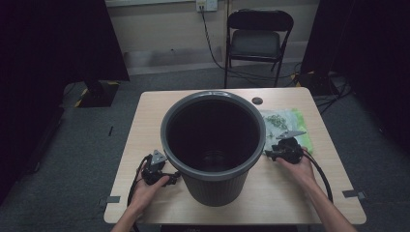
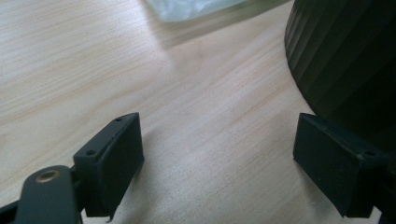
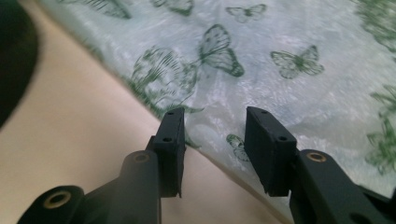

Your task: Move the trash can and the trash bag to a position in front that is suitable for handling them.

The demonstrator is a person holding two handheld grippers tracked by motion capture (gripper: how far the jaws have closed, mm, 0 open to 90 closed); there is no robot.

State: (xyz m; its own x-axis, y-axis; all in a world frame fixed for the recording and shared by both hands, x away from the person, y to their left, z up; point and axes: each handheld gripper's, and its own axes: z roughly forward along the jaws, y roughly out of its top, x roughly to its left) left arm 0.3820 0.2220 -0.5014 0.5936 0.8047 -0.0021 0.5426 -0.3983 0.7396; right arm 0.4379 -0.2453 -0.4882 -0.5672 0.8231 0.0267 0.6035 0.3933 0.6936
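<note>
Bin [image 1: 212,145]: dark grey round ribbed plastic, upright at frame centre on the pale wood worktop [image 1: 150,121], long axis vertical, mouth up. Thin translucent plastic bag with green butterfly print [image 1: 283,123] lies flat at its right. Left hand-held gripper [image 1: 167,178] at lower left, jaws spread wide, nothing between, just beside the bin wall. Right hand-held gripper [image 1: 267,153] at centre right, jaws half spread over the bag's near edge [image 3: 219,135], not pinching.

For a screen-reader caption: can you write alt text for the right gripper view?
The right gripper hangs with open jaws over the edge of a translucent butterfly-print plastic bag, which lies flat on the pale wooden table. A dark bin edges the upper left.
</note>
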